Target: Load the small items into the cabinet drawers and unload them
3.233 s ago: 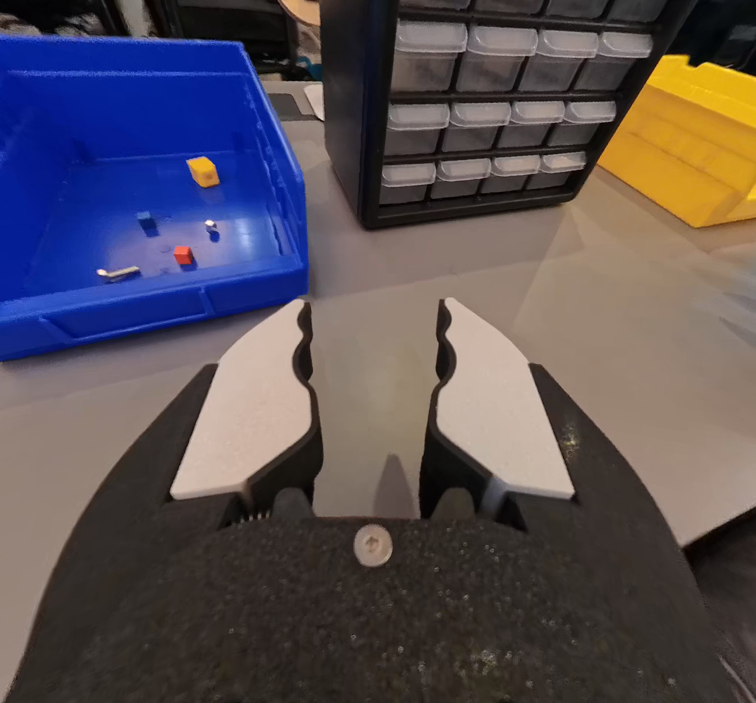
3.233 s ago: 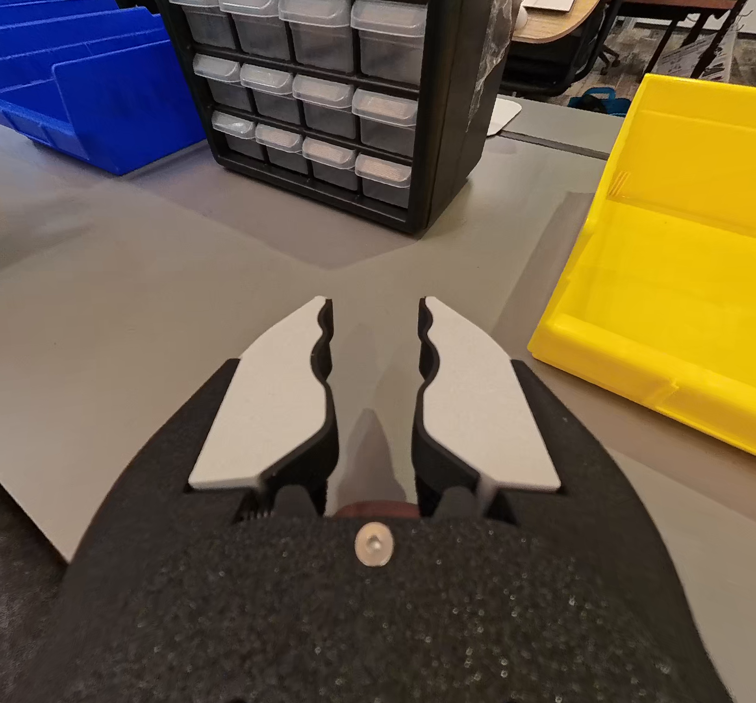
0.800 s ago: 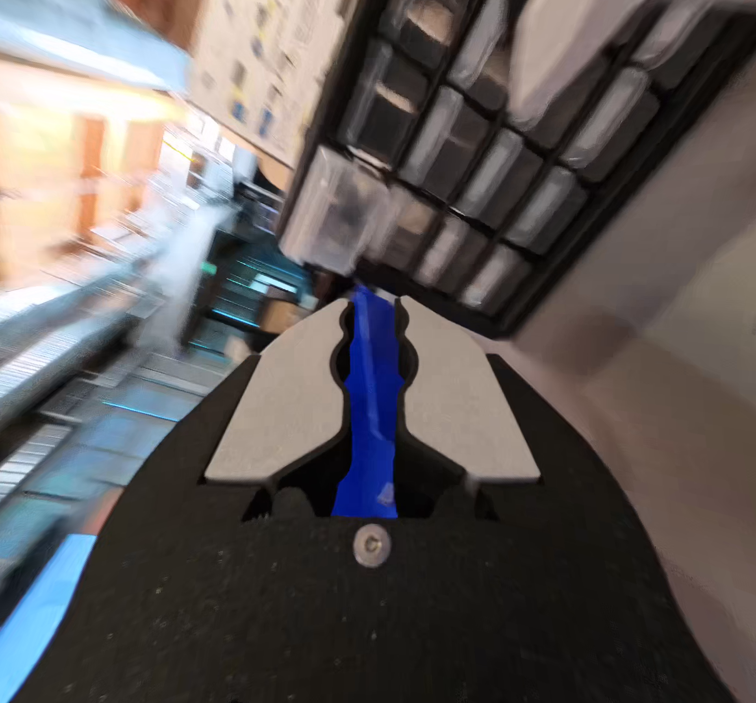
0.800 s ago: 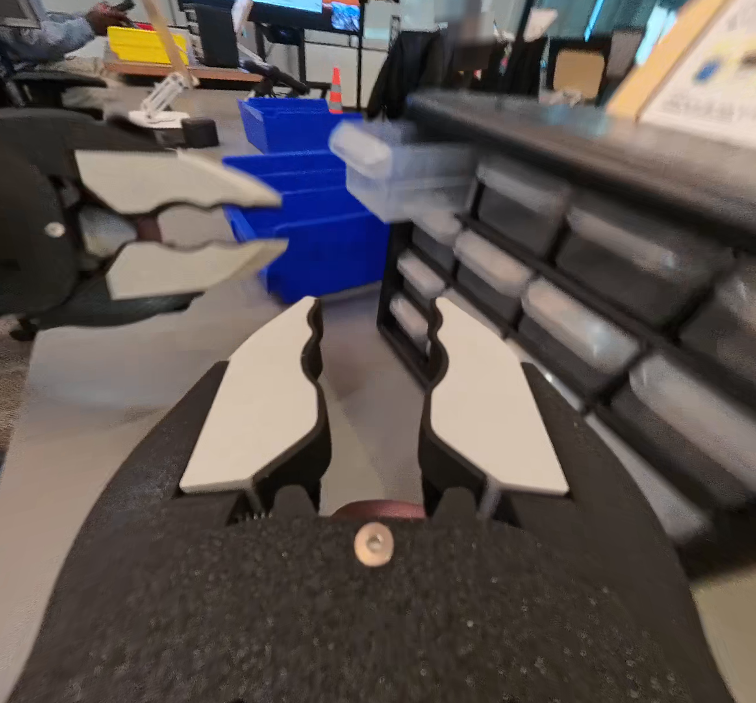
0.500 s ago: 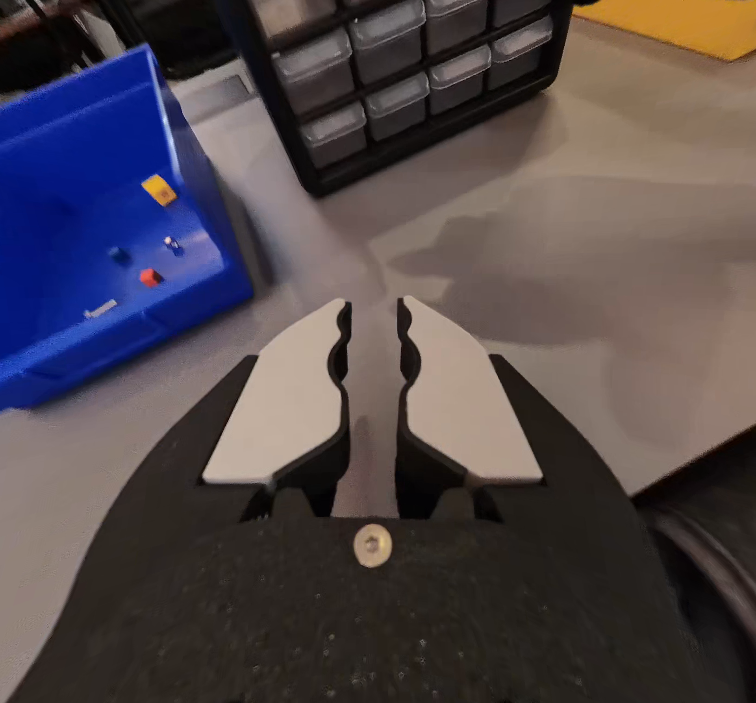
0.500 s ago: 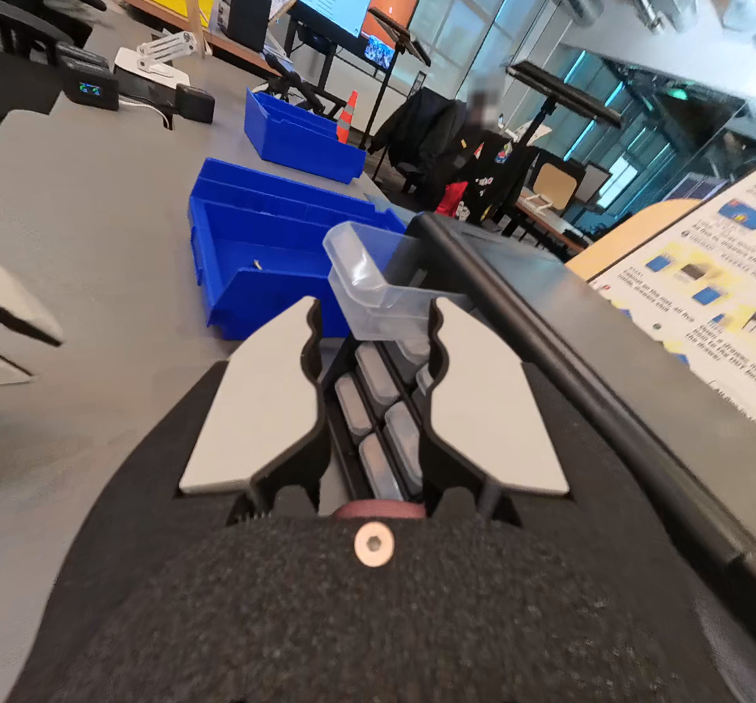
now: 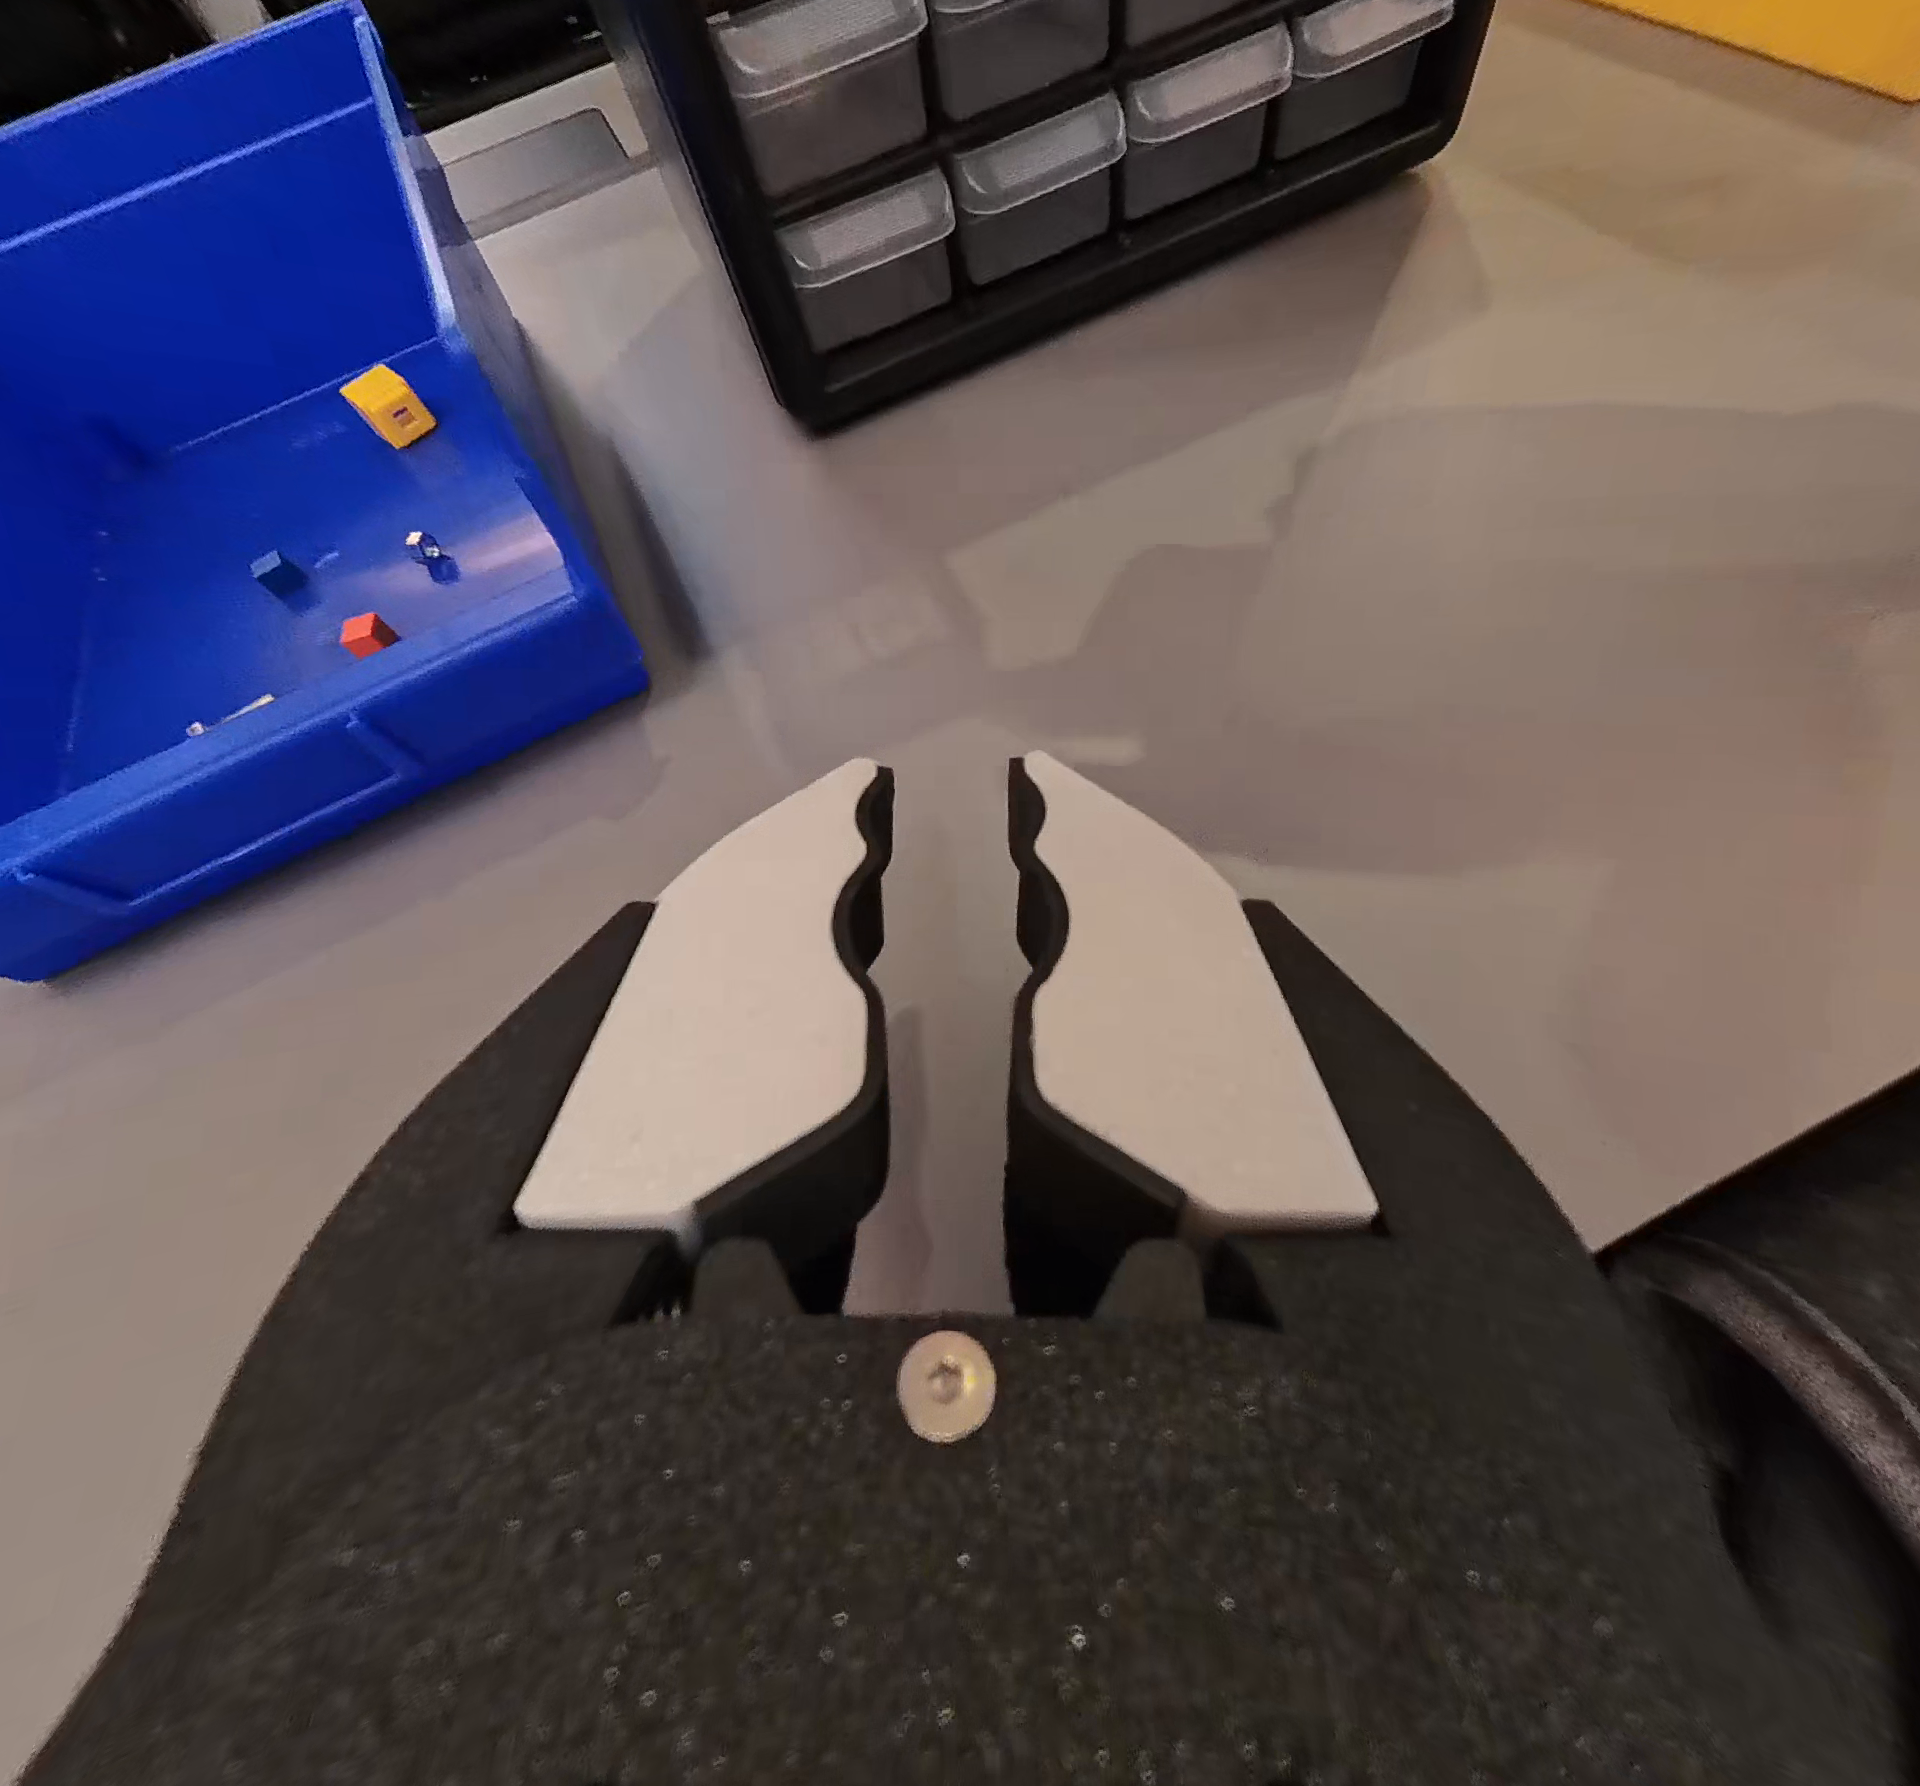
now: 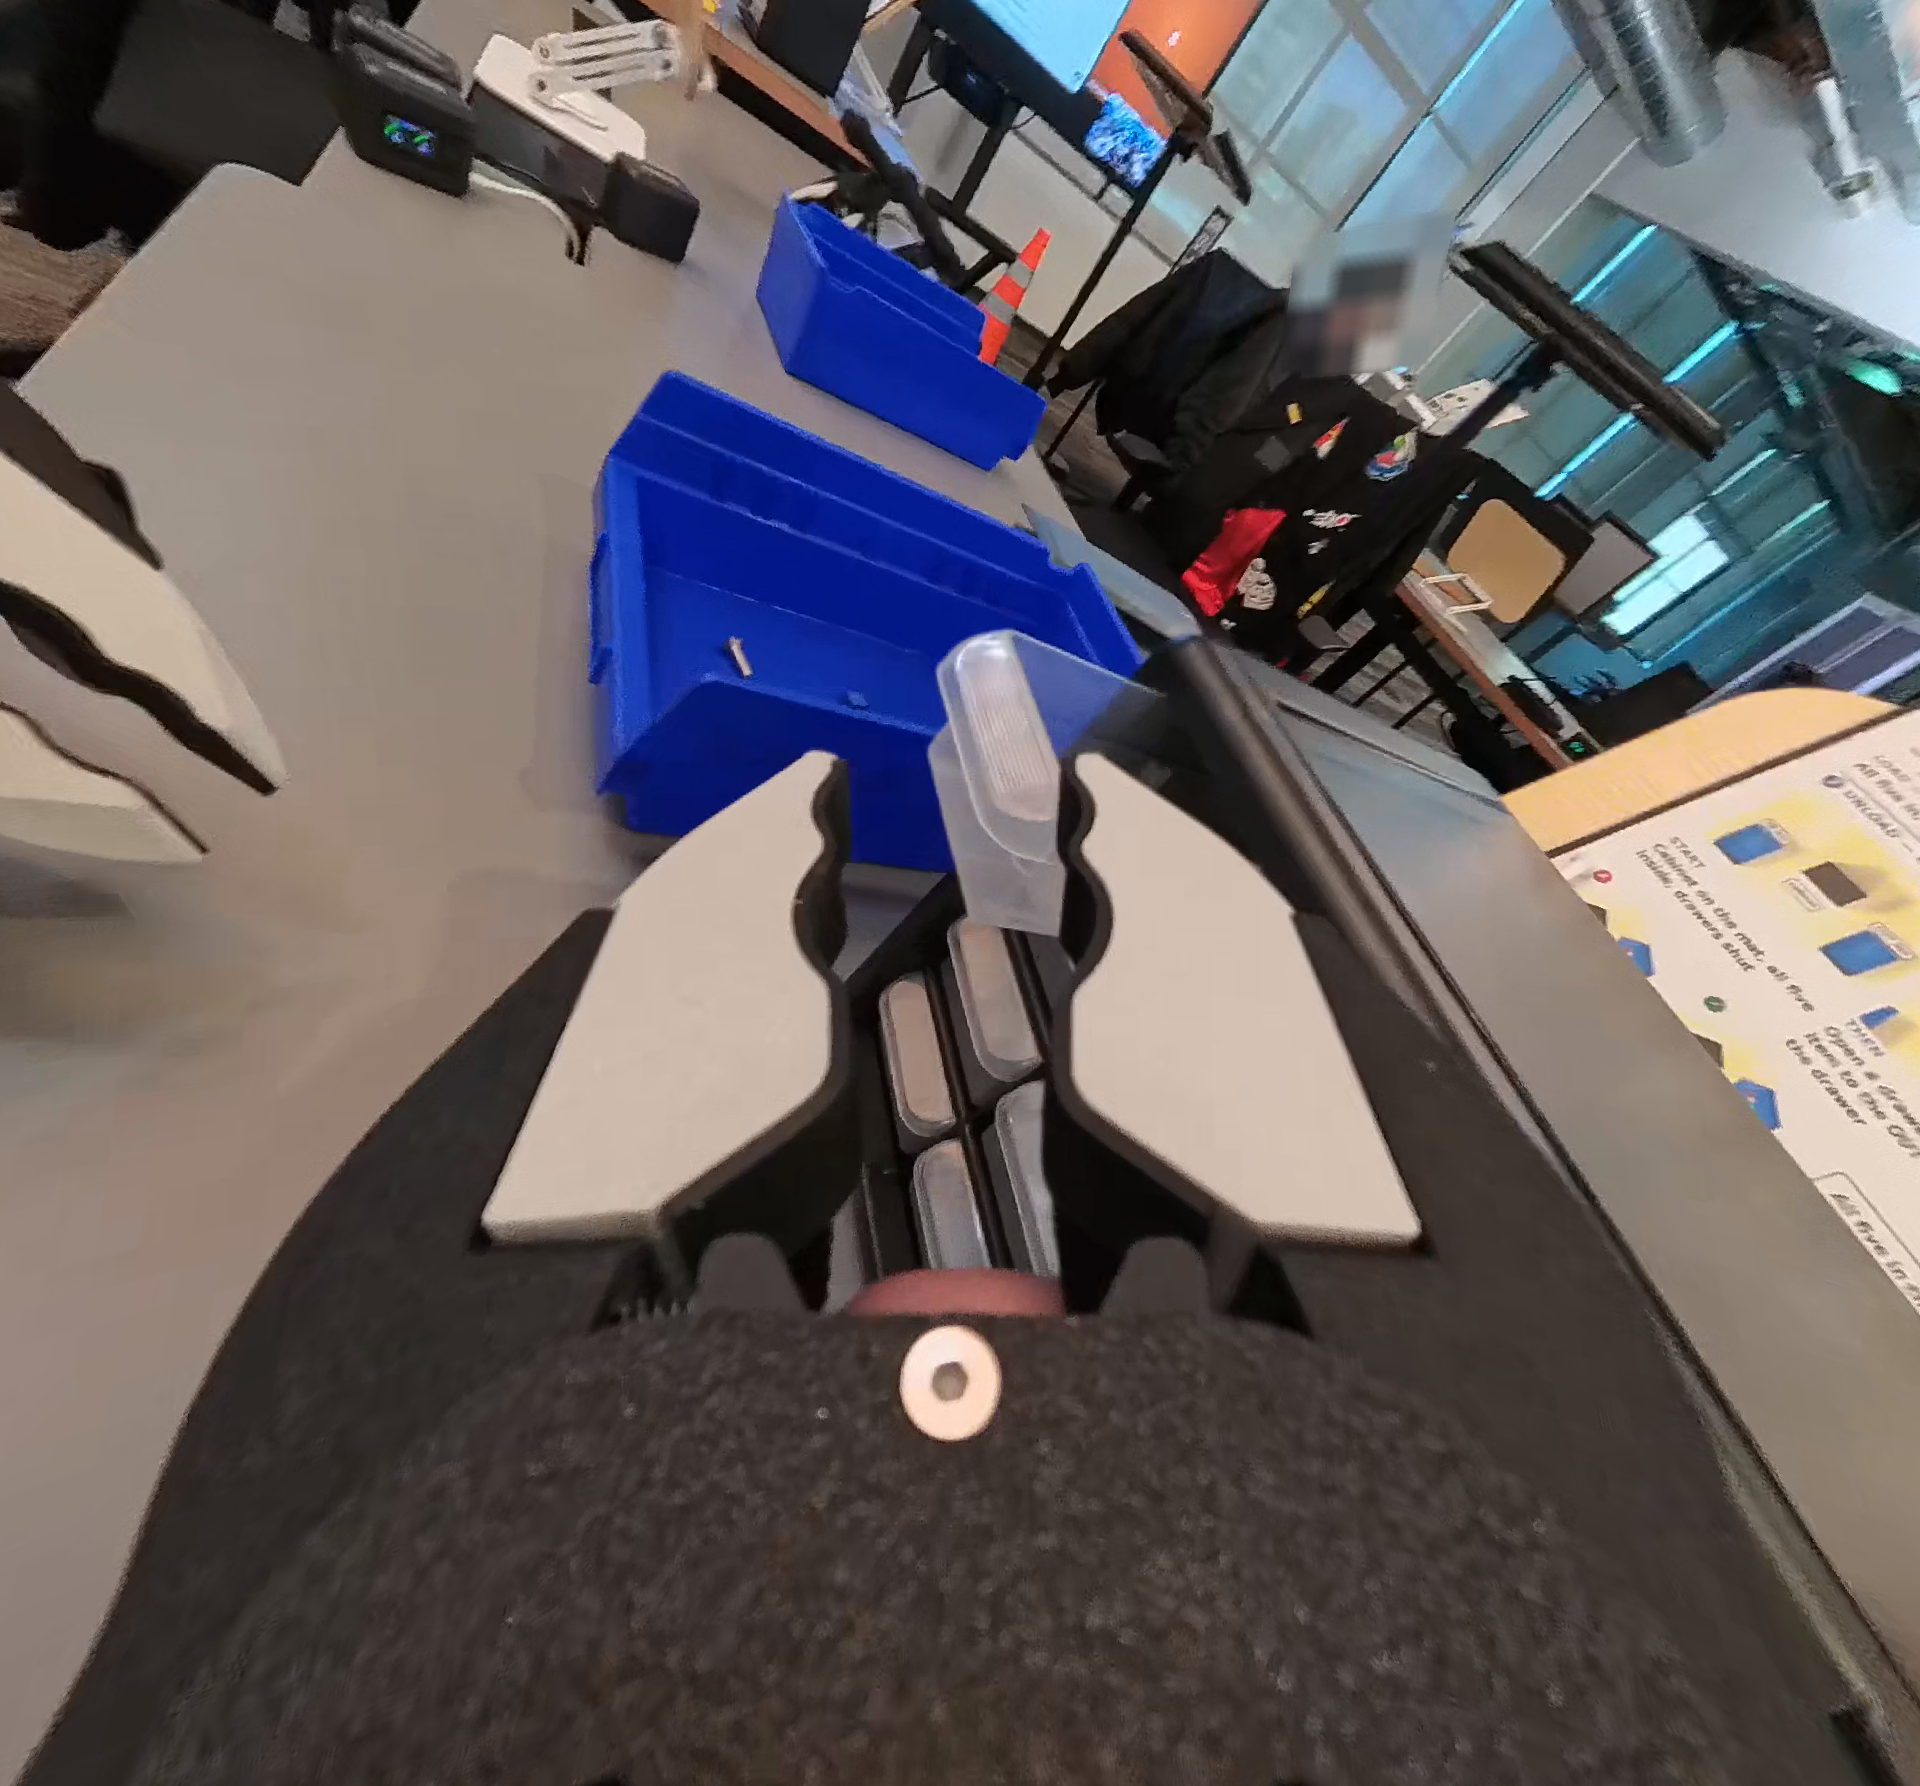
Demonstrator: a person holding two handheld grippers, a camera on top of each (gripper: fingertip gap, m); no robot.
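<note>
Right hand-held gripper (image 8: 945, 827), jaws apart, sits at the cabinet (image 8: 1455, 957) front with a pulled-out drawer (image 8: 997, 780) between its tips; left hand-held gripper (image 7: 948, 780), slightly apart and empty, hovers over the counter (image 7: 1455, 697) beside the blue bin (image 7: 260, 801).

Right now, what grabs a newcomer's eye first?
The bright blue plastic bin at left, holding a yellow cube, a red cube and other small bits. Then the black cabinet of clear drawers beyond, one clear drawer pulled out before the open right tongs.
</note>
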